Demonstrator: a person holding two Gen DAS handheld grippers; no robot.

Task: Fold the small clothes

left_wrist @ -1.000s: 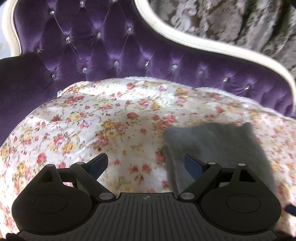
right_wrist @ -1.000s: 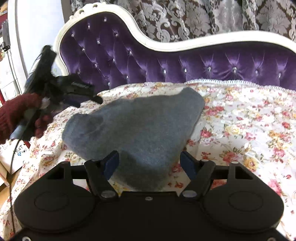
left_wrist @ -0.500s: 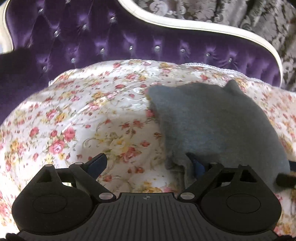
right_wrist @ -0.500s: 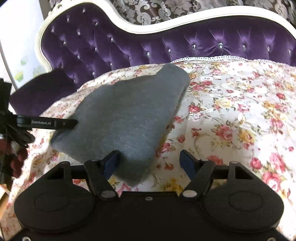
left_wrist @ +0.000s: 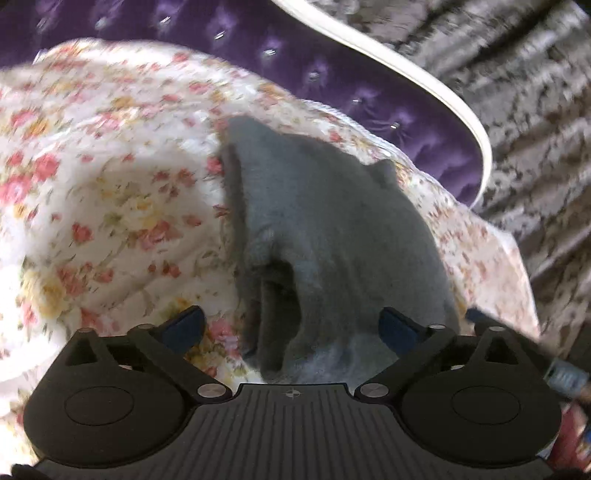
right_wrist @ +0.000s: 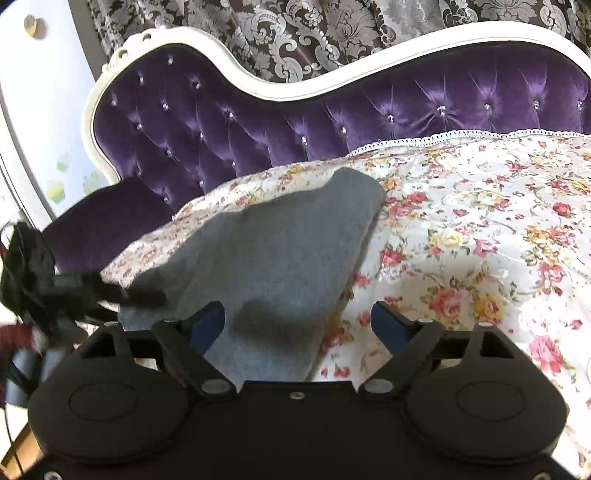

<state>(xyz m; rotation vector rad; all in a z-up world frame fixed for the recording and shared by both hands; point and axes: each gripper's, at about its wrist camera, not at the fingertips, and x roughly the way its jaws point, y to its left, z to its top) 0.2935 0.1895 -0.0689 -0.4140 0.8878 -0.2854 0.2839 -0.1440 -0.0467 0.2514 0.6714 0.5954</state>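
Note:
A small grey knit garment (left_wrist: 332,221) lies on the floral cover (left_wrist: 110,184) of a sofa. My left gripper (left_wrist: 291,325) hangs over the garment's rumpled near end. Its jaws are opening, the cloth lies between them, and neither pad presses on it. The same grey garment (right_wrist: 280,251) fills the middle of the right wrist view, and its near corner runs between the fingers of my right gripper (right_wrist: 298,322). Those jaws are opening too and hold nothing. The left gripper (right_wrist: 144,295) reaches the garment's left corner there, held by a hand in a dark red glove (right_wrist: 14,339).
The floral cover (right_wrist: 480,240) is spread over a purple tufted sofa (right_wrist: 332,110) with a white curved frame. Patterned curtains (right_wrist: 295,29) hang behind it. A white wall (right_wrist: 37,110) stands to the left. To the right of the garment the cover is bare.
The left wrist view has swung down and right, so the garment moved from the right side to between its fingers. Both pairs of fingers stand wider apart. The garment looks flatter in the right view.

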